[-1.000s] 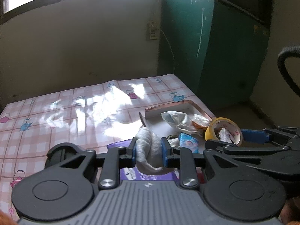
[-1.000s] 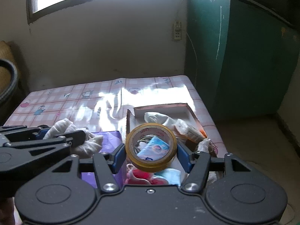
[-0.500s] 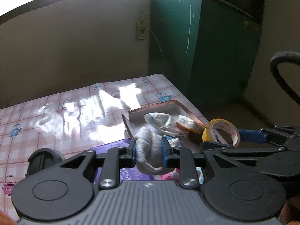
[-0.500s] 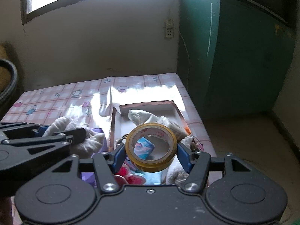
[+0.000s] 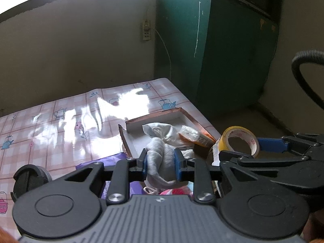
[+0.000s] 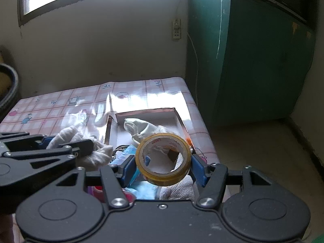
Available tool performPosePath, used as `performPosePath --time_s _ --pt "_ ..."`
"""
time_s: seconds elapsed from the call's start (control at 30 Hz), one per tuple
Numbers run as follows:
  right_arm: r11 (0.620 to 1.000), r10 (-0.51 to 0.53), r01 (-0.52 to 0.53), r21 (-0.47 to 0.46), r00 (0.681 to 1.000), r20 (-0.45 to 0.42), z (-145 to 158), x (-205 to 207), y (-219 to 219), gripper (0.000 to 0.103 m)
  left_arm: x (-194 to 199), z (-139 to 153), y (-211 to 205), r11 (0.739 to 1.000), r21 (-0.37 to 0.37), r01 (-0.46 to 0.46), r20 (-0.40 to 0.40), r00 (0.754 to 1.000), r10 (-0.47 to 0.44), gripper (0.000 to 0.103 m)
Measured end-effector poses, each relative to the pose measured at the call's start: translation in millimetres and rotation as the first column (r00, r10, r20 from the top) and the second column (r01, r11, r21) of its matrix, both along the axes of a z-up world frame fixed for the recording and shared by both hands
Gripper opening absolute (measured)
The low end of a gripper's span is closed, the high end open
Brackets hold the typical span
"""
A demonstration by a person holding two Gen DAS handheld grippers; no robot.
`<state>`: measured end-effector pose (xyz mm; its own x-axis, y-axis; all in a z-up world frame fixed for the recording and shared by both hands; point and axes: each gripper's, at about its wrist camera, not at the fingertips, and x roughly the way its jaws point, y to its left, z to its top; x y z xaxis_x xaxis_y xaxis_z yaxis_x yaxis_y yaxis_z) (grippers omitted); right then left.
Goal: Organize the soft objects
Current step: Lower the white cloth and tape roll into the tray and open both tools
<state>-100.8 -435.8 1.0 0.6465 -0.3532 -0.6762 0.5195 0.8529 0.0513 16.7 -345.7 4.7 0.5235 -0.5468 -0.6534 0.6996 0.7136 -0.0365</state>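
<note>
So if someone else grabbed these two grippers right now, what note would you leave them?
Left gripper: shut on a grey-white sock.
Right gripper: shut on a yellow tape roll.
Both hang above the near end of the shallow box on the checked table. A white cloth bundle and an orange packet already lie in the box.
Left to do: set both held things down, then sort the rest.

Grey-white cloth [image 5: 160,168]: bunched, clamped between blue pads, one end drooping. Yellow tape roll [image 6: 163,159]: on edge, hole facing camera, held at 3 and 9 o'clock. White sock [image 6: 141,128]: crumpled in the open box [image 6: 178,119], 12 o'clock of the roll.
</note>
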Motion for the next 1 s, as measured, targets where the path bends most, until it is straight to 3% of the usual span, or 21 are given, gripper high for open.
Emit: performPosePath --time_s 1.0 --pt "0.999 0.041 -0.041 -0.004 0.999 -0.014 7.3 32.1 -32.2 0.071 15.6 -8.5 -10.9 1.000 -0.003 -0.010 -0.055 0.998 0.010 0.027"
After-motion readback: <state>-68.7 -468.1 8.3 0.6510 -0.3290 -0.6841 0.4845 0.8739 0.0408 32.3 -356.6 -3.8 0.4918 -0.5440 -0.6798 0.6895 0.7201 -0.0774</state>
